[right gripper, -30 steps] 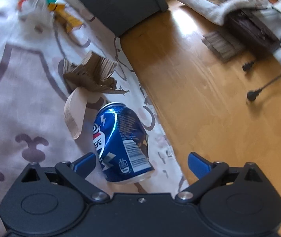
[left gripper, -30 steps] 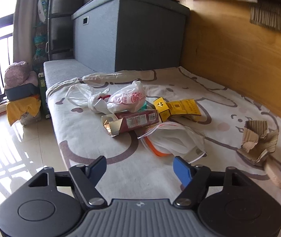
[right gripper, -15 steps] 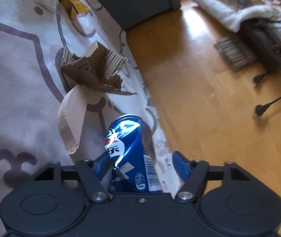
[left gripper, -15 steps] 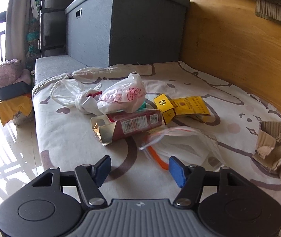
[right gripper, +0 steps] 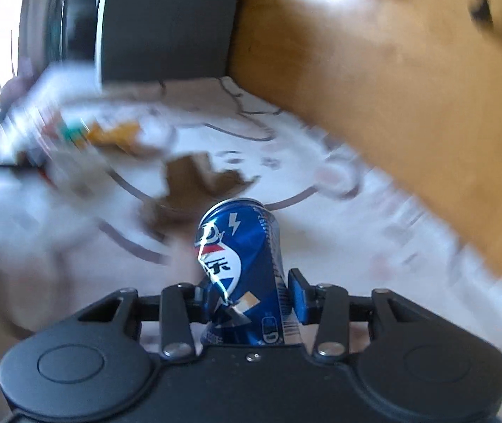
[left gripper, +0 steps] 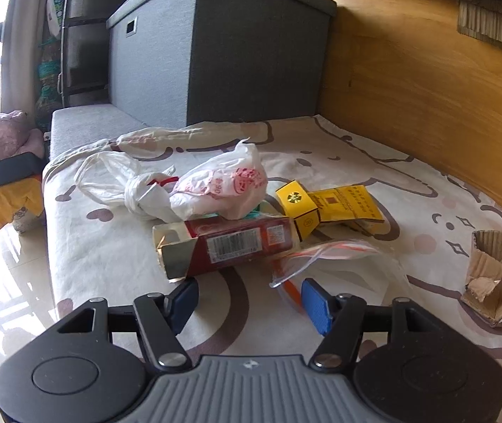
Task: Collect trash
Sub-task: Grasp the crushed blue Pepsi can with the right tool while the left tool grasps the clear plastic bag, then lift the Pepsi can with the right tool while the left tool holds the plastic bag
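Right wrist view, though blurred, shows the right gripper (right gripper: 249, 294) with its jaws clamped on a dented blue can (right gripper: 240, 264), which stands up between them above the bed (right gripper: 374, 264); torn cardboard (right gripper: 198, 179) lies just beyond. Left wrist view shows the left gripper (left gripper: 249, 301) with jaws spread and holding nothing, low over the bed's near part. Just ahead lies a clear bag (left gripper: 324, 261), then a red carton (left gripper: 229, 243), a yellow box (left gripper: 328, 204) and knotted white bags (left gripper: 198, 187) heaped mid-bed. Cardboard sits by the right edge. Only the can looks collected so far. Everything else remains on the bed, and no bin is visible.
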Available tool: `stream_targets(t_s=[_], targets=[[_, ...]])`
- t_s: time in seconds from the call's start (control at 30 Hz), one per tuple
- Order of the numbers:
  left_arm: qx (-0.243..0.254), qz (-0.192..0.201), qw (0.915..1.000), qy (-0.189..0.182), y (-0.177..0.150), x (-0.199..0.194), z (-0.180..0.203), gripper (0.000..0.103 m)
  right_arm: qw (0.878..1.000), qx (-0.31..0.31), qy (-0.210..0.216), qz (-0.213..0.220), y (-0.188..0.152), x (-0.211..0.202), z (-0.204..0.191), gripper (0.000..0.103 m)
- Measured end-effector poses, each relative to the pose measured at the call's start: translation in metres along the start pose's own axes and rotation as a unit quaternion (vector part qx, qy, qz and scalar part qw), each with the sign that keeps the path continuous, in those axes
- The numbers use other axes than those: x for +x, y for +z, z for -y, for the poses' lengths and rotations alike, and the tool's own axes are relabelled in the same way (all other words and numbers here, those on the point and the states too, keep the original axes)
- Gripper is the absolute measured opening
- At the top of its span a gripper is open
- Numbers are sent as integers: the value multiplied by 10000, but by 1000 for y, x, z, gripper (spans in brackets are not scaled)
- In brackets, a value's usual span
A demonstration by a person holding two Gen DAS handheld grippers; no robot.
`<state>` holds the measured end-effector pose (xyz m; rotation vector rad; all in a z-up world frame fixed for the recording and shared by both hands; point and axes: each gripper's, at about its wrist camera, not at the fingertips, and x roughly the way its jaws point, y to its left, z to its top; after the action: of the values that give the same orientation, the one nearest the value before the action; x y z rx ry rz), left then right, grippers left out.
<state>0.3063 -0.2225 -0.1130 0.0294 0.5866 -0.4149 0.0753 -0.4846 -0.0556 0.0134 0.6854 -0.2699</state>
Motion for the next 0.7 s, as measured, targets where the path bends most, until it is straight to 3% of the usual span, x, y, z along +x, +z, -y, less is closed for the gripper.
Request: stream_targets(t_s=[0.13,0.23,0.43,0.5,0.57,0.7], targets=[[211,6,9997,-118,1,-1,6,56,9919,794,904,-417,-1,-9,18,41],[491,41,9986,-167,2,2,14,54,9813,1161,1306,-810,-9,-6,23,40],[785,48,9960,-430,8,11,27,49,9799,1173,1268,-999,-17,0,19,38],[864,28,9950,-505,10,13,32,43,9794,1221,1226,-1045,-19,2,24,38],[926,12,9941,-563,11,13,37,30,9788,1270,1173,-1100,-22,3,27,38],[1135,-57,9921,-538,10,15,48,18,9784,1326,1110,-1136,-28,6,33,35]])
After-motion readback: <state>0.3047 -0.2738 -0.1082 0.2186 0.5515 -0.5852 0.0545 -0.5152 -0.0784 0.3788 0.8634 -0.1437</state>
